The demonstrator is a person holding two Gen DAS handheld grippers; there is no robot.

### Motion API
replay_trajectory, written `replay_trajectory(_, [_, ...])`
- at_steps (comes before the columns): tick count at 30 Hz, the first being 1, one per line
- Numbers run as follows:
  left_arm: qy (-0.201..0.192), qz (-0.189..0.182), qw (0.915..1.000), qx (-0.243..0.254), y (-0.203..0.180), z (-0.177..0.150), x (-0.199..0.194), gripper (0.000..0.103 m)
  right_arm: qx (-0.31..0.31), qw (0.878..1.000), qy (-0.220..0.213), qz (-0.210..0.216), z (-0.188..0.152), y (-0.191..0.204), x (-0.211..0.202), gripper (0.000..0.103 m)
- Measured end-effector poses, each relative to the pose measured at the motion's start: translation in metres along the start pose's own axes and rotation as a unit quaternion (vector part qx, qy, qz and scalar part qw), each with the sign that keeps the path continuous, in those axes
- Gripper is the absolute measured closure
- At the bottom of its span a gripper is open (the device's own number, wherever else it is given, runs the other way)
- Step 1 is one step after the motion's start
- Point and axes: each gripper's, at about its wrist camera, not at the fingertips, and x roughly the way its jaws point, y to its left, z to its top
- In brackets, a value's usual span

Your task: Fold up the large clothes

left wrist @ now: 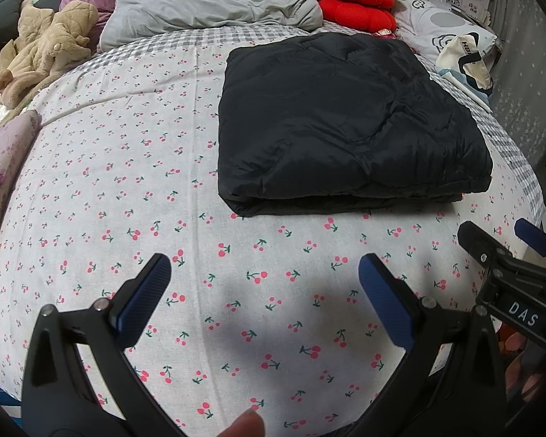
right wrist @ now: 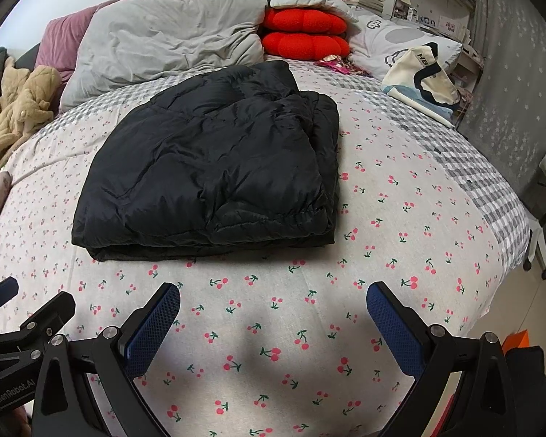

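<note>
Left wrist view: black puffer jacket (left wrist: pixel 349 123) lies on the bed (left wrist: pixel 127 182), already folded into a thick rectangular stack w/ layers showing along its near edge. Left tongs (left wrist: pixel 264 295) are spread wide, nothing between the pads, hovering over bare cherry-print sheet just short of the jacket. Right tongs (left wrist: pixel 498 240) show at the right edge of this view, also apart from the garment.

Right wrist view: same jacket (right wrist: pixel 214 167) sits mid-bed, well clear of the grey pillow (right wrist: pixel 163 40), red cushions (right wrist: pixel 305 32) and tote bag (right wrist: pixel 422 73) behind it. Right tongs (right wrist: pixel 273 320) are released too, gaping, holding nothing, w/ the left tongs (right wrist: pixel 25 309) just beside at the lower left.

Judgement: folding looks essentially done. Bundle is compact and roughly square, tho the right side is a bit lumpy, w/ a bunched edge standing proud. What's left, if anything: maybe pressing that side flat or tidying corners. No other garment to fold is visible.
</note>
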Motion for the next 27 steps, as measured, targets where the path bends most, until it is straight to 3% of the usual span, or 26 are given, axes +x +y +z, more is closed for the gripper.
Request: replay_trajectory(27, [0.007, -0.001, 1.0, -0.001, -0.0012, -0.0001, 0.0023, 0.001, -0.003, 1.0, 0.001, -0.002, 0.0019, -0.0014, 0.0017, 0.0])
